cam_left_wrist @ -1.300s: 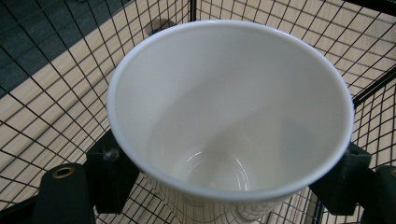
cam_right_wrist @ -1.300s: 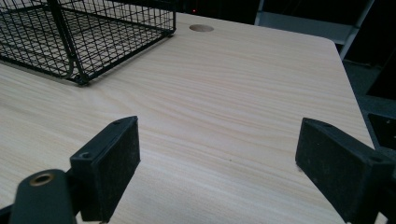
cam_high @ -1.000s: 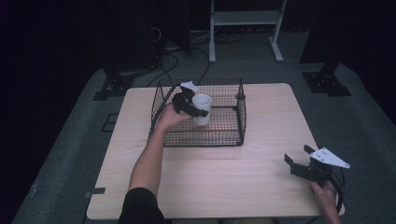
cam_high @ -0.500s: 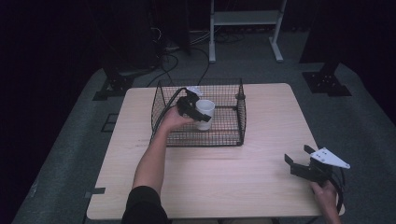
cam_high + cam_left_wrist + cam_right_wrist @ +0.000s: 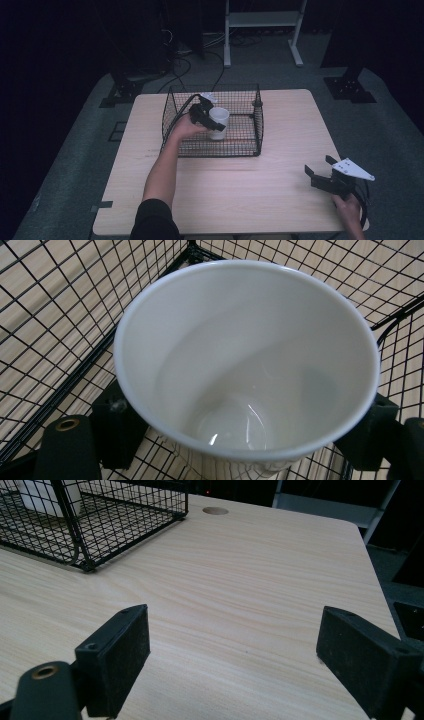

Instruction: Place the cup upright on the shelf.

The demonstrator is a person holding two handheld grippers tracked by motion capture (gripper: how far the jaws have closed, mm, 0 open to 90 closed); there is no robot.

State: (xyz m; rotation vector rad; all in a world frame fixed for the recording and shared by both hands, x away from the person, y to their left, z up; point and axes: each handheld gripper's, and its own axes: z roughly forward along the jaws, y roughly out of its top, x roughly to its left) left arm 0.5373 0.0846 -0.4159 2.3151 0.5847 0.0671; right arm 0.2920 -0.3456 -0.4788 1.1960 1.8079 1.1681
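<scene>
Pale wooden desk (image 5: 250, 190) carries a wire basket (image 5: 257, 125). Inside it, the left gripper (image 5: 212, 120) clamps an upright white cup (image 5: 219, 122), mouth up, mesh walls close around. Right gripper (image 5: 320, 172) rests apart, jaws spread, holding nothing.

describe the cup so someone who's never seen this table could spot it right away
Start at the light wooden table and find the black wire basket on its far half. Inside the basket, toward its left side, stands a plain white cup, upright and empty, clamped by the left hand-held gripper. It is the only white, solid-walled thing among the black mesh.
</scene>
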